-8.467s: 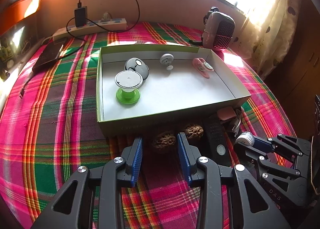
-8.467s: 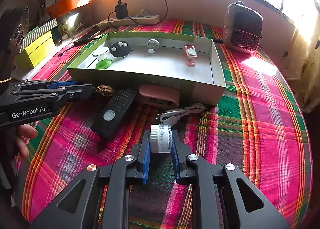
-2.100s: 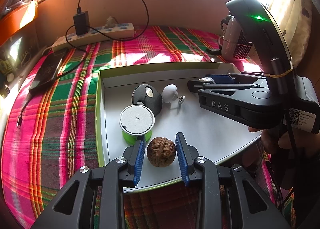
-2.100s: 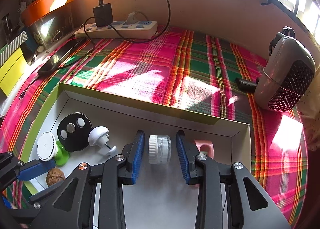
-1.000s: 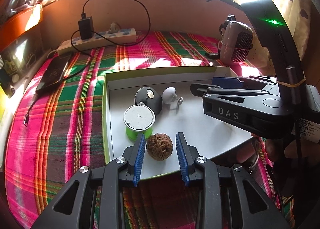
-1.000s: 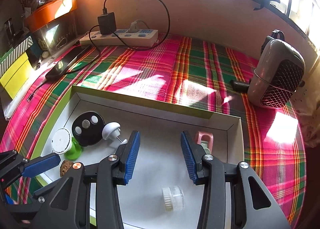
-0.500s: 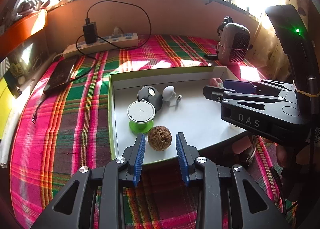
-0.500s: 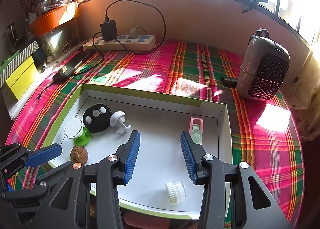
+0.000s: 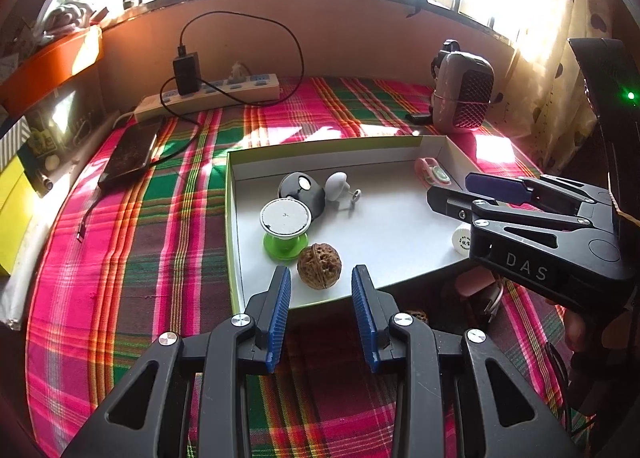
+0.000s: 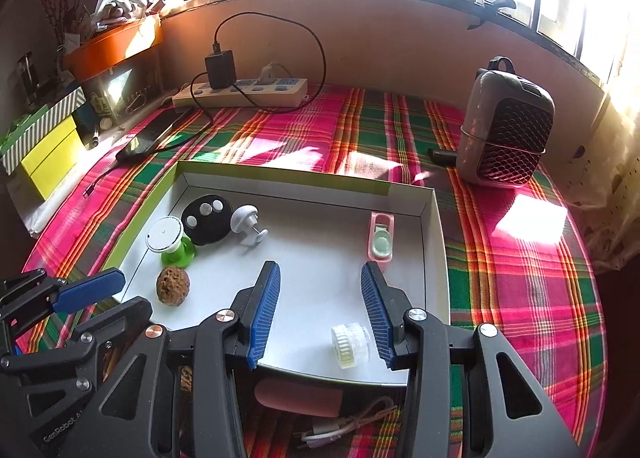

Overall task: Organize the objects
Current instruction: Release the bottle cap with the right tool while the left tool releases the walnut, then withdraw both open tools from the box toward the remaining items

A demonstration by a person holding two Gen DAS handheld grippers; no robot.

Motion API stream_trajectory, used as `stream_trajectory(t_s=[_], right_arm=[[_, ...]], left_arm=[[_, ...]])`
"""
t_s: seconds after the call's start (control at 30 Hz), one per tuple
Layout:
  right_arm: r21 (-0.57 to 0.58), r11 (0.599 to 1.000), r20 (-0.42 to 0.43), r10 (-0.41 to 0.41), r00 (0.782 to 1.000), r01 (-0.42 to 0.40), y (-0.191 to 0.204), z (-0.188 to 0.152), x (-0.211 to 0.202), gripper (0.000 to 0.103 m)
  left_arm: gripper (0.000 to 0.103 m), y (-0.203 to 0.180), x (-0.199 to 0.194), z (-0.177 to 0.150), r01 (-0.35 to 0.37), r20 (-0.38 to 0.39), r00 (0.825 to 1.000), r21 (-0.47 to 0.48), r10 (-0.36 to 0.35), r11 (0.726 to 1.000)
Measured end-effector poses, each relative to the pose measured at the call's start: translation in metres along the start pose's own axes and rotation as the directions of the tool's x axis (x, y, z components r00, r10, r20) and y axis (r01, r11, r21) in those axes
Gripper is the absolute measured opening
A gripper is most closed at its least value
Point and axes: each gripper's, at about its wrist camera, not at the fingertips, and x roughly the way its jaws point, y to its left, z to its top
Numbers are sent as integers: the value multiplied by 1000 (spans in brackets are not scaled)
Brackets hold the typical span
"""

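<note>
Six things lie in the box (image 10: 434,242): a walnut (image 9: 319,266) just ahead of the wide-open, empty left gripper (image 9: 322,300), a small jar (image 10: 349,345) between the spread fingers of the empty right gripper (image 10: 320,316). Left outside, below that gripper: a pink case (image 10: 298,396), a cable (image 10: 344,428), perhaps a second walnut (image 9: 414,316), half hidden.

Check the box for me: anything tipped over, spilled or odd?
Only the small jar: it lies on its side near the front wall of the box. The walnut sits beside the green stand. Nothing spilled or damaged.
</note>
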Motion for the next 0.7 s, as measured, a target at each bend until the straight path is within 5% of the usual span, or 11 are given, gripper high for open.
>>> stream_trajectory(t_s=[0.7], right_arm=[[63,998,31,-32,999,30,-14,-44,-43,44]], left_arm=[[30,14,-31,-21,14,48,999,-60,-11,998]])
